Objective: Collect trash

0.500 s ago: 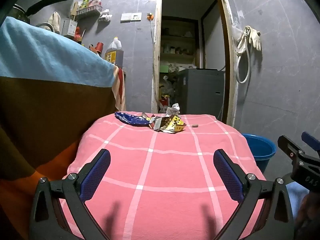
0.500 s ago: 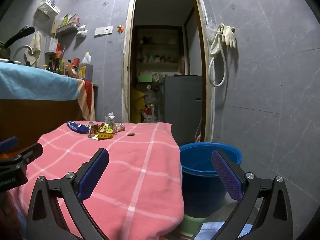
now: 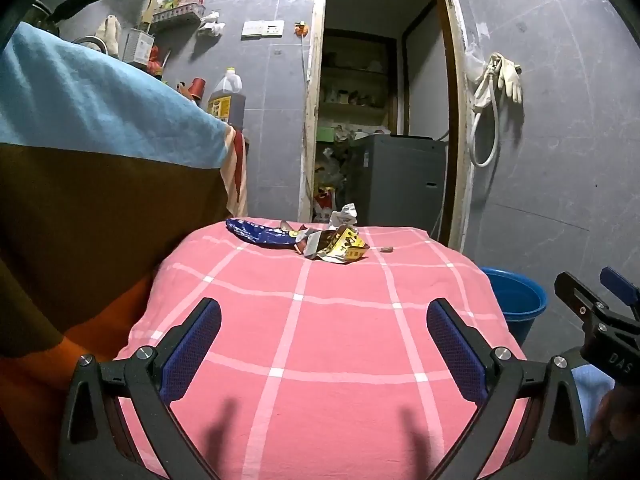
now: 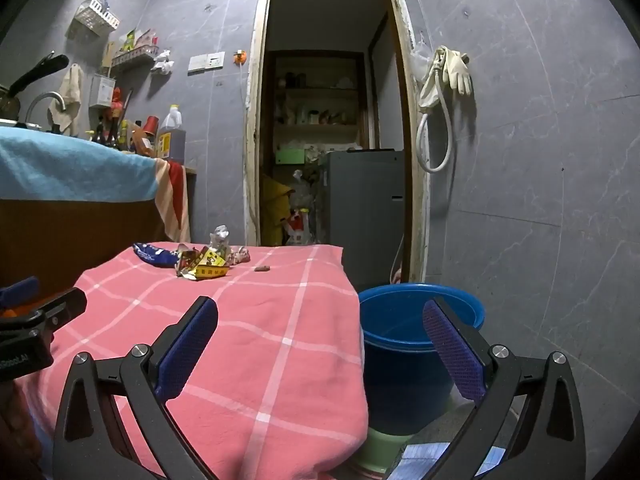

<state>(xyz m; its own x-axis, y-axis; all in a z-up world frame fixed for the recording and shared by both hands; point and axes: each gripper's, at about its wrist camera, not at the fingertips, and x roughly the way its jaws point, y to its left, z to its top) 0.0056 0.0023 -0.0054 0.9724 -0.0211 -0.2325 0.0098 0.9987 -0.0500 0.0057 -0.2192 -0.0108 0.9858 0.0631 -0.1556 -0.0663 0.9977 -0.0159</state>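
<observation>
Trash lies at the far end of the pink checked table (image 3: 340, 340): a blue wrapper (image 3: 256, 236), a yellow-brown wrapper (image 3: 340, 248), a crumpled white paper (image 3: 344, 214) and a small brown scrap (image 3: 387, 249). The same pile shows in the right wrist view, with the yellow-brown wrapper (image 4: 206, 266) and brown scrap (image 4: 262, 268). My left gripper (image 3: 320, 344) is open and empty over the near table. My right gripper (image 4: 320, 340) is open and empty over the table's right edge. A blue bucket (image 4: 420, 320) stands on the floor right of the table.
A counter draped in blue and brown cloth (image 3: 100, 140) stands close on the left, with bottles (image 3: 226, 98) on it. An open doorway (image 3: 380, 120) with a grey appliance lies behind the table. Gloves and a hose (image 4: 444, 80) hang on the right wall.
Both views have shifted only slightly; the grippers stay open and the trash has not moved.
</observation>
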